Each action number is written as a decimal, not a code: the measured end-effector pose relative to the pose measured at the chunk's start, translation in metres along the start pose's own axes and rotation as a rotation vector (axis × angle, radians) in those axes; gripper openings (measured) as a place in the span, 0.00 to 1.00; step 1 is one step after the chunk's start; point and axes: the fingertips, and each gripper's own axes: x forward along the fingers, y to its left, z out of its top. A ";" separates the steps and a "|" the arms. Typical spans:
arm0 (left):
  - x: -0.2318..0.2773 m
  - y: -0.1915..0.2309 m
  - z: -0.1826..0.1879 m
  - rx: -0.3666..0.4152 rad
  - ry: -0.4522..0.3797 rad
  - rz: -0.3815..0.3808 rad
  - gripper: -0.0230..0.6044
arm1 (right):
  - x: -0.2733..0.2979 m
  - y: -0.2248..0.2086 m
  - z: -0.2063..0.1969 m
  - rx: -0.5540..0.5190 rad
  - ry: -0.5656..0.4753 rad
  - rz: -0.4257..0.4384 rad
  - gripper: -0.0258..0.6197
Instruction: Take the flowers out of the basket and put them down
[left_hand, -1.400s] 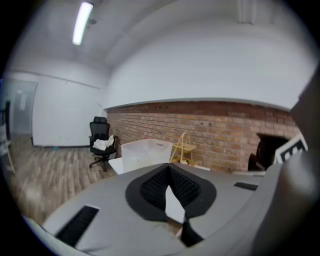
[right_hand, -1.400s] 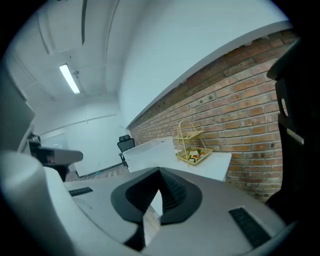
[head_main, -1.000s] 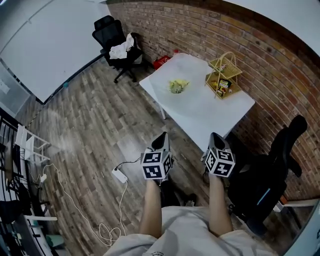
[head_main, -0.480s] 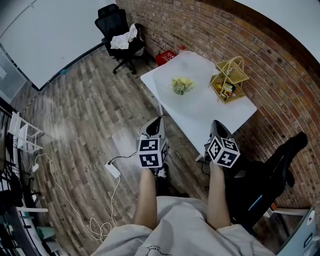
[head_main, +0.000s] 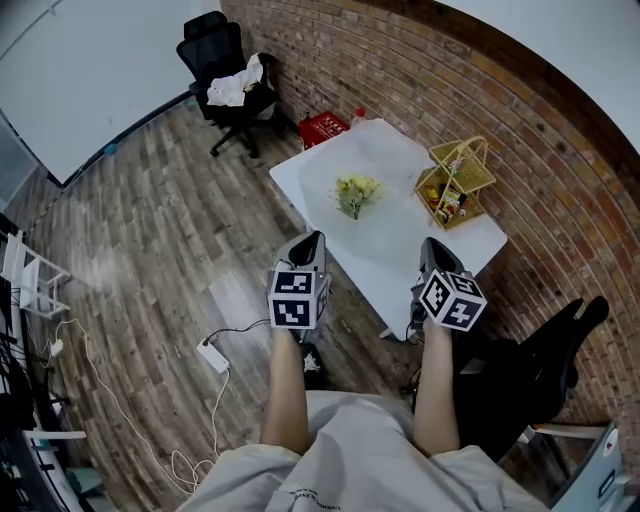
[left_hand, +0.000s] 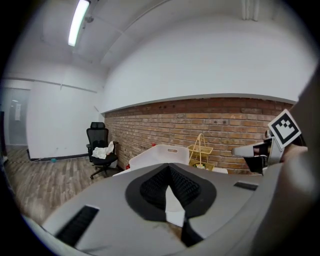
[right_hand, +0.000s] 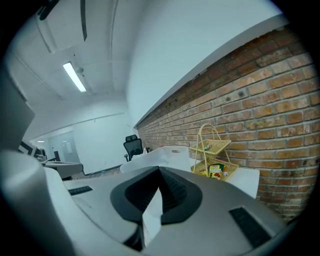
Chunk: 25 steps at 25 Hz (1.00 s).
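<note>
Currently both grippers are short of the counter (head_main: 398, 243), held roughly level over the wood floor at its near edge. The left gripper (head_main: 311, 241) has its jaws closed together with nothing between them; the right gripper (head_main: 430, 246) is likewise closed and empty. The flowers (head_main: 355, 190), a small yellow-green bunch, lie flat on the bare counter at about 1 o'clock from the left gripper. They are well apart from the basket (head_main: 457, 170), which stands at their 3 o'clock near the brick wall. The basket is a yellow wire two-tier type; its lower tier shows coloured packets (head_main: 447, 200), and I see no flowers in it, though the view is small. Judgement: the bunch looks already out of the basket, so the step in hand is the approach and a check for stems left inside. To do it well, open the jaws before reaching the counter, not over the blooms. Come in low along the counter, and take any bunch by the stems rather than the heads. The light wire frame may tip, so steady it with the right gripper if anything is lifted out.
</note>
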 end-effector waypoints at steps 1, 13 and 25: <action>0.006 0.004 0.003 0.012 0.008 -0.010 0.08 | 0.005 0.002 0.003 -0.005 0.002 -0.009 0.04; 0.076 0.049 0.010 0.018 0.046 -0.126 0.08 | 0.070 0.021 0.011 -0.003 0.078 -0.049 0.05; 0.096 0.091 -0.001 0.100 0.075 -0.267 0.08 | 0.121 0.056 -0.013 0.046 0.093 -0.056 0.05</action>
